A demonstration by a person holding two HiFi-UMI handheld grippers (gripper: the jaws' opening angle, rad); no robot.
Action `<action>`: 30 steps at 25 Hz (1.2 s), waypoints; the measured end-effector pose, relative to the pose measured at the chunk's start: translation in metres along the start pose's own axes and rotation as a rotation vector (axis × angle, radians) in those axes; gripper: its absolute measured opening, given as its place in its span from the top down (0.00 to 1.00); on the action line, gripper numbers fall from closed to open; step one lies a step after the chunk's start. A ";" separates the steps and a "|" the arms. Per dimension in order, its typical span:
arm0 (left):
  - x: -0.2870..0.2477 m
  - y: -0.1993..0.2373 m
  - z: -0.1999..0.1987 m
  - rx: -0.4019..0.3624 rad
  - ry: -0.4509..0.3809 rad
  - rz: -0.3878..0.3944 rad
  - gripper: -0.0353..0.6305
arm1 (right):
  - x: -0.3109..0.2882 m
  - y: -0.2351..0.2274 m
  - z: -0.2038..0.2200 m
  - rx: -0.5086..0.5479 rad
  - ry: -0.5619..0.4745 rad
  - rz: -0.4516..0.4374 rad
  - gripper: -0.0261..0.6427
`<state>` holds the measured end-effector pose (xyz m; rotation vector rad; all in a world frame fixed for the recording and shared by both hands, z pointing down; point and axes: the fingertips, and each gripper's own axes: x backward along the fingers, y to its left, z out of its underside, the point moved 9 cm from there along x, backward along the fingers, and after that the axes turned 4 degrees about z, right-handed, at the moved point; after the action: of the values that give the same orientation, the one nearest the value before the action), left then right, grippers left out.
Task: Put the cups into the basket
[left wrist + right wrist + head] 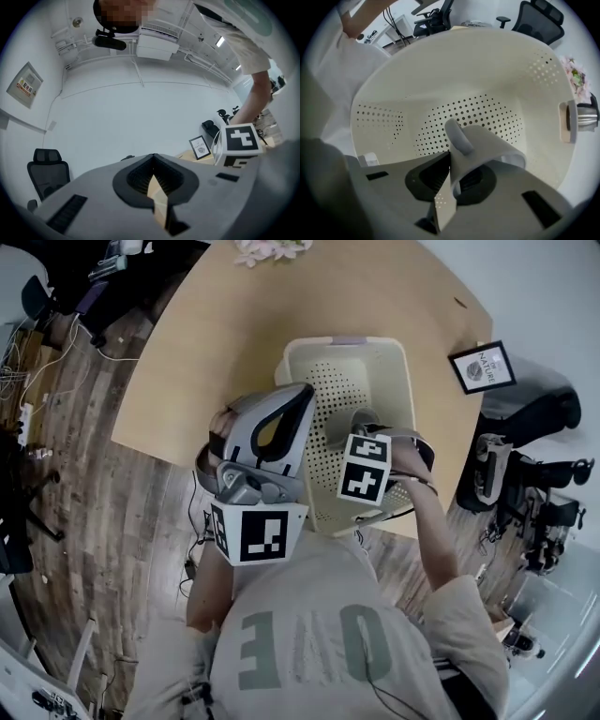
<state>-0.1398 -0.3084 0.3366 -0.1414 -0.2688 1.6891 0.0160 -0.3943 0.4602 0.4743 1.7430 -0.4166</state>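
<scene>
Wooden table [216, 343] visible whole from head view only; close up, right gripper [450, 185] clamped on grey cup [487, 145] rim inside cream basket [393, 89]; left gripper [153, 187] pinched together, empty.

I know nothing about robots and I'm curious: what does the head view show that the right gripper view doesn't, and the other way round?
Only the head view: the framed picture and the left tongs. Only the right gripper view: how the right tongs pinch the grey cup by its wall, next to its handle. Both: the cream basket and the pink flowers.
</scene>
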 end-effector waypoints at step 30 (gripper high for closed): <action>0.013 -0.002 0.002 0.034 -0.004 0.003 0.94 | 0.011 0.003 -0.001 -0.046 -0.003 0.204 0.76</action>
<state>-0.1406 -0.2954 0.3393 -0.1133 -0.2434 1.6966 0.0141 -0.3899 0.4493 0.6114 1.6789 -0.2314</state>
